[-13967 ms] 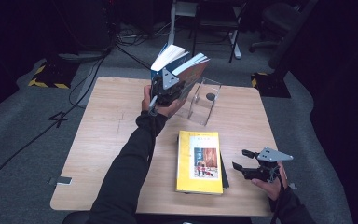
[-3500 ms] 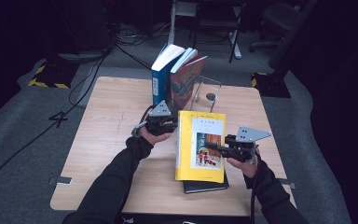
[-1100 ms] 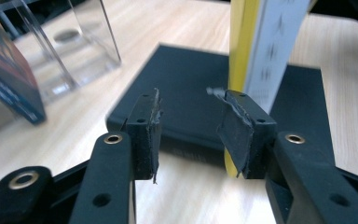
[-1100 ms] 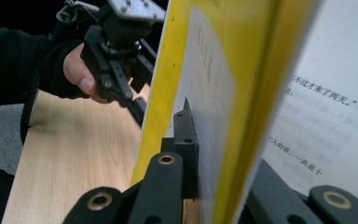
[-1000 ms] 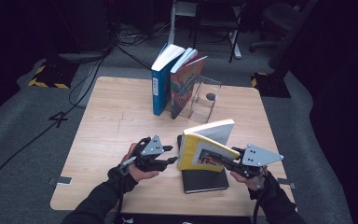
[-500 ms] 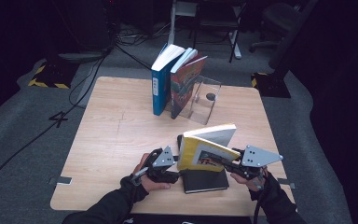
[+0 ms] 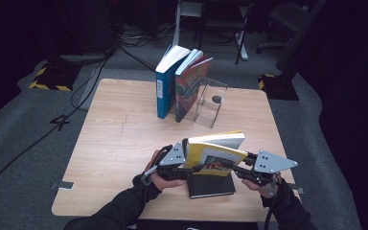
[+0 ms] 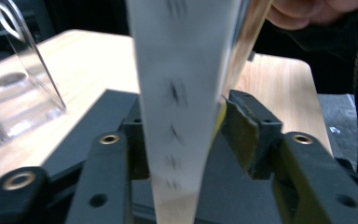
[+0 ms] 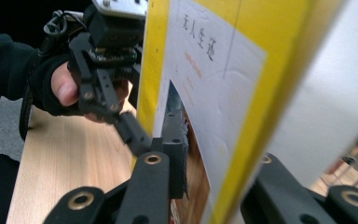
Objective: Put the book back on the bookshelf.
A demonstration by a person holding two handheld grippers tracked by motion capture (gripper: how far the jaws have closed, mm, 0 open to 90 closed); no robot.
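Moved: left gripper [image 7: 184,167] has slid in from the table's left to the yellow book's [image 7: 211,155] spine end, and that book has gone from lying flat to hanging tilted above the black book [image 7: 211,186].
Left gripper: its jaws have just been closing; in the left gripper view the page block [image 8: 182,102] stands between them, one pad touching the cover side, so it looks clamped on the yellow book.
Right gripper: right gripper [image 7: 243,171] has jaws that have just been opening a little; in the right gripper view the yellow cover [image 9: 200,93] sits between them, yet whether the pads press on it cannot be told.
Yellow book: off the table [image 7: 115,143], near its front edge, well apart from the stand [image 7: 206,103], carried from both ends, probably to steady its weight.
Black book: flat on the table, just below the yellow one.
Stand: clear holder at the table's back, two books [image 7: 182,81] leaning against its left side; likely where the yellow book goes.
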